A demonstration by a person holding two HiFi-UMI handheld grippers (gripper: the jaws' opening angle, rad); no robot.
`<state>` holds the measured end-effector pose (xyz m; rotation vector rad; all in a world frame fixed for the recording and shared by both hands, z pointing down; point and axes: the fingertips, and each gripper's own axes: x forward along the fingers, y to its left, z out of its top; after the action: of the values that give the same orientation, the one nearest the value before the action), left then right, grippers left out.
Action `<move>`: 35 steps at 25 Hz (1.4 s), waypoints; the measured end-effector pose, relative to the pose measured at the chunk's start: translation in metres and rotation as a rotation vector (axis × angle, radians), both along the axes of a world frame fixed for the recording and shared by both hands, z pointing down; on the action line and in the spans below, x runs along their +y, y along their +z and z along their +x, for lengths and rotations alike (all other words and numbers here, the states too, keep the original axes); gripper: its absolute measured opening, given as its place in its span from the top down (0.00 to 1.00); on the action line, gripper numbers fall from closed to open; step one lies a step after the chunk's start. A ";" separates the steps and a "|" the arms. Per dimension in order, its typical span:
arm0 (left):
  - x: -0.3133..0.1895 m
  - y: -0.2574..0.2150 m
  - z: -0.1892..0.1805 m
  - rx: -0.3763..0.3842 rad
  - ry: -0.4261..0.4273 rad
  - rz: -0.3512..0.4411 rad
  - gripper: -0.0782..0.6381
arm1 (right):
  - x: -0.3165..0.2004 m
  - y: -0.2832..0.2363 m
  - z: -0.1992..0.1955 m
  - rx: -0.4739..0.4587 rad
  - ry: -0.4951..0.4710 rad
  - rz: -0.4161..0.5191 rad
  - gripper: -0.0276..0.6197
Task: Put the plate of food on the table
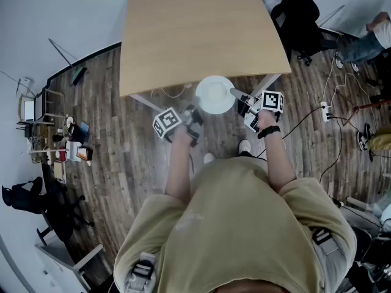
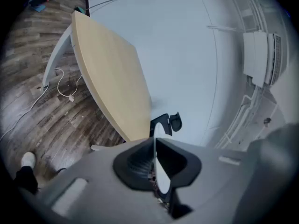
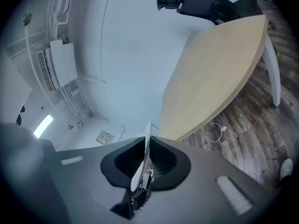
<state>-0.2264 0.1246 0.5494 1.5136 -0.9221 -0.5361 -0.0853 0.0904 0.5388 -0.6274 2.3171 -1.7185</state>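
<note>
A white plate (image 1: 215, 94) hangs level at the near edge of the light wooden table (image 1: 195, 29), partly over the tabletop. I cannot make out what lies on it. My left gripper (image 1: 195, 113) is shut on its left rim and my right gripper (image 1: 237, 95) on its right rim. In the left gripper view the plate's thin edge (image 2: 161, 171) stands pinched between the dark pads (image 2: 135, 164) of the left gripper (image 2: 155, 141). In the right gripper view the rim (image 3: 141, 164) sits the same way in the right gripper (image 3: 146, 141), with the table (image 3: 215, 73) ahead.
A black office chair (image 1: 299, 17) stands at the table's far right corner. A power strip (image 1: 324, 110) with cables lies on the wood floor to the right, near a person (image 1: 372, 38). Shelves with clutter (image 1: 67, 145) and another chair (image 1: 36, 200) are at the left. A white cable (image 2: 65, 85) lies under the table.
</note>
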 end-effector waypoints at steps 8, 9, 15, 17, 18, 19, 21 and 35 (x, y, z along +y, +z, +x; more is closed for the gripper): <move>0.005 -0.001 -0.017 -0.020 0.001 0.006 0.87 | 0.009 -0.008 -0.017 0.081 -0.013 0.120 0.90; 0.003 -0.002 -0.015 -0.019 0.002 0.013 0.87 | 0.008 -0.012 -0.017 0.077 -0.006 0.146 0.89; 0.015 -0.003 -0.032 0.005 0.005 0.029 0.87 | 0.025 -0.017 -0.036 0.145 0.035 0.267 0.87; 0.016 0.001 -0.036 0.012 0.003 0.023 0.87 | 0.024 -0.011 -0.038 0.175 0.029 0.282 0.86; 0.014 0.003 -0.037 0.014 0.000 0.020 0.87 | 0.022 -0.007 -0.038 0.188 0.027 0.285 0.86; 0.012 0.005 -0.038 0.016 -0.004 0.018 0.87 | 0.019 -0.005 -0.040 0.196 0.024 0.290 0.86; 0.007 0.010 -0.039 0.020 -0.017 0.011 0.87 | 0.014 -0.005 -0.044 0.197 0.016 0.303 0.85; -0.123 0.010 -0.007 -0.117 -0.038 0.024 0.87 | -0.135 -0.013 -0.025 0.158 0.029 0.333 0.84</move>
<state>-0.2335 0.0011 0.5590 1.5651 -1.0403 -0.4916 -0.1103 -0.0449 0.5256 -0.7478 2.6055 -1.2663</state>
